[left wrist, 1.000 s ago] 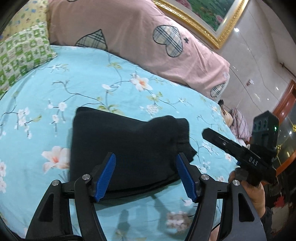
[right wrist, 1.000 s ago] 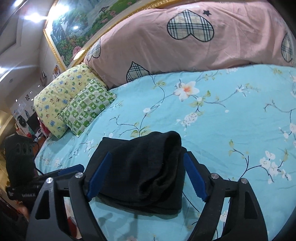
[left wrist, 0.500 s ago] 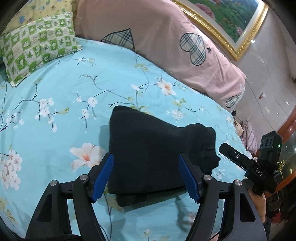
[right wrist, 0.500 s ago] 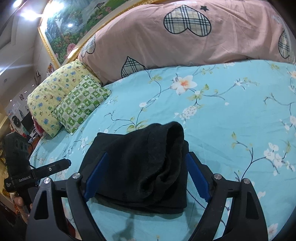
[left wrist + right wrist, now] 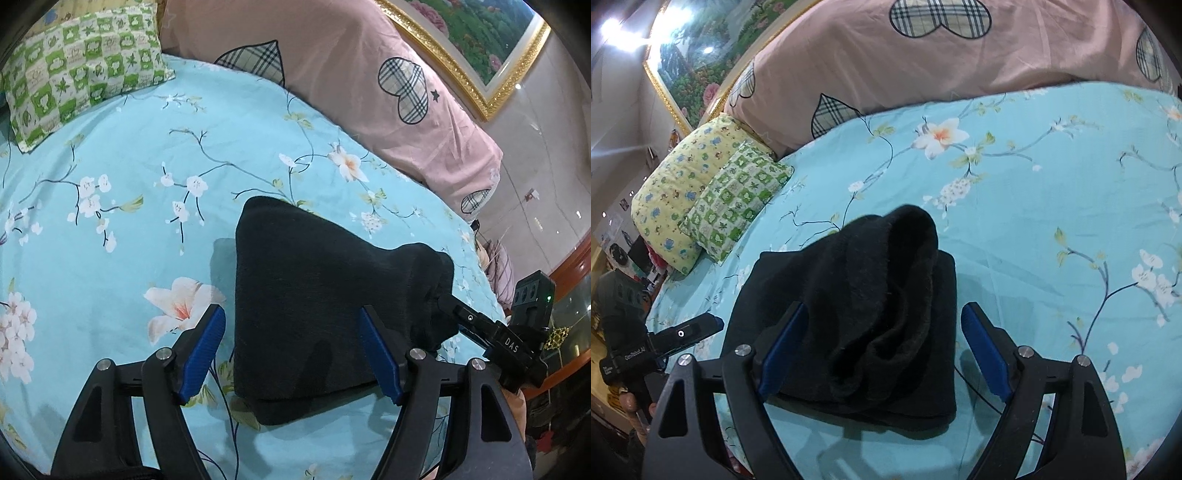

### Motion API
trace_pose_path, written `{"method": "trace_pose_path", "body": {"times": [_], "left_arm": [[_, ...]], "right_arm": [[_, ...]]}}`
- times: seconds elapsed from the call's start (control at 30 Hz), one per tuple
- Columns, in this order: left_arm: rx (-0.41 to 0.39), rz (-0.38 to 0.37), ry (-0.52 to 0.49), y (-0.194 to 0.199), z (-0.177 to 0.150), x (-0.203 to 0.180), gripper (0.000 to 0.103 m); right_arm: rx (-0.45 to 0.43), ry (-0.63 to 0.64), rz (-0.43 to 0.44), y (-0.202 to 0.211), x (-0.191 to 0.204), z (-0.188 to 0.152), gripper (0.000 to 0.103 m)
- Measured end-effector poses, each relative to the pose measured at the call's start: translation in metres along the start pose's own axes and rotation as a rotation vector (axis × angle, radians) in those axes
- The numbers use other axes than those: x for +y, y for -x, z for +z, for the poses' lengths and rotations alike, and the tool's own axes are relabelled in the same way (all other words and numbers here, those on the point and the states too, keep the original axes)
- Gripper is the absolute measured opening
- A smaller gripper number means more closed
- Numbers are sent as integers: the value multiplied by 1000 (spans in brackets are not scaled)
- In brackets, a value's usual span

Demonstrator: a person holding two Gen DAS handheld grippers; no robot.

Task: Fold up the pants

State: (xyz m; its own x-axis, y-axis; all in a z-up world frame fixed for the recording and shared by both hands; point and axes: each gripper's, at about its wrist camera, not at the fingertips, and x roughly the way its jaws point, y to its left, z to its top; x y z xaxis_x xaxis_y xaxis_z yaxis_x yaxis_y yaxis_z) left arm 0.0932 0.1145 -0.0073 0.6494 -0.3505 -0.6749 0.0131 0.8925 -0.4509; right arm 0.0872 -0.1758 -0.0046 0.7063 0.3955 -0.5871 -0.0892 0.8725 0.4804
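Observation:
The black pants (image 5: 314, 295) lie folded into a compact bundle on the light blue floral bedsheet (image 5: 129, 221). In the right wrist view the pants (image 5: 871, 314) have a raised, rumpled hump at the far end. My left gripper (image 5: 291, 350) is open and empty, its blue pads straddling the near edge of the bundle. My right gripper (image 5: 882, 347) is open and empty too, over the bundle's other end. Its finger tip (image 5: 469, 319) touches the bundle's right corner in the left wrist view.
A long pink pillow with plaid hearts (image 5: 369, 74) runs along the head of the bed. A green checked cushion (image 5: 74, 70) and a yellow cushion (image 5: 683, 184) lie at the bed's side. A gold-framed painting (image 5: 480, 44) hangs on the wall.
Both grippers have drawn back a little and turned left. The right gripper's tip has come up against the bundle's right corner. The pants lie as before.

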Motion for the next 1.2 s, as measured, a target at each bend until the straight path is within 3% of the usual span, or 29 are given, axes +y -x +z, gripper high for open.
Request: {"method": "trace_pose_path", "body": {"times": [0.3, 0.43, 0.73, 0.83, 0.93, 1.03, 1.2], "left_arm": [[47, 11, 20, -25, 0, 9, 74], [68, 15, 36, -36, -3, 15, 74], [101, 4, 47, -56, -9, 28, 74], [92, 2, 34, -58, -11, 28, 69], [99, -27, 23, -60, -12, 24, 50], [94, -16, 7, -60, -11, 18, 48], [87, -31, -6, -57, -10, 13, 36]], "right_arm": [[20, -53, 7, -9, -18, -6, 84], [33, -72, 30, -13, -25, -9, 68], [74, -110, 97, -25, -37, -18, 68], [81, -102, 111, -25, -37, -20, 68], [98, -93, 127, -28, -34, -21, 63], [100, -90, 125, -28, -33, -22, 61], [96, -92, 125, -27, -32, -23, 56]]}}
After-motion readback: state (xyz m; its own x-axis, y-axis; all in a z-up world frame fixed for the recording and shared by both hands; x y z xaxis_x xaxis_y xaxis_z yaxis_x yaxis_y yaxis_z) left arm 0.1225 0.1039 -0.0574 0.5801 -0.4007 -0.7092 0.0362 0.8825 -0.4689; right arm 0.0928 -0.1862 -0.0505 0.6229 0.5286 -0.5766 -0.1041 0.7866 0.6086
